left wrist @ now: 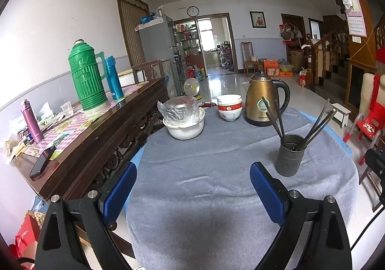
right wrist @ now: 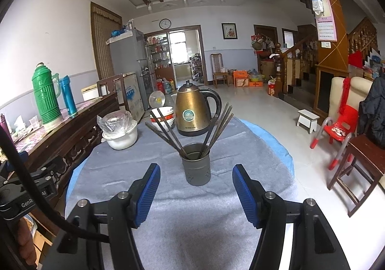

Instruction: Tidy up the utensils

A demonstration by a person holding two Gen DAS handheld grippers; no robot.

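A dark grey utensil holder (right wrist: pixel 196 165) stands upright on the grey-clothed round table (right wrist: pixel 216 221), with several dark chopsticks (right wrist: pixel 168 130) fanned out of its mouth to both sides. My right gripper (right wrist: pixel 196 188) hovers just short of the holder, open, its blue pads (right wrist: pixel 148 194) empty. In the left wrist view the same holder (left wrist: pixel 288 155) and its chopsticks (left wrist: pixel 317 123) stand ahead and to the right. My left gripper (left wrist: pixel 192 185) is open wide over bare cloth, holding nothing.
A brass-coloured kettle (left wrist: pixel 262 104), stacked red-and-white bowls (left wrist: pixel 229 107) and a white pot under a plastic bag (left wrist: pixel 184 117) stand at the table's far side. A wooden sideboard (left wrist: pixel 101 132) with a green thermos (left wrist: pixel 86 77) runs along the left. A red child's chair (right wrist: pixel 336 130) stands right.
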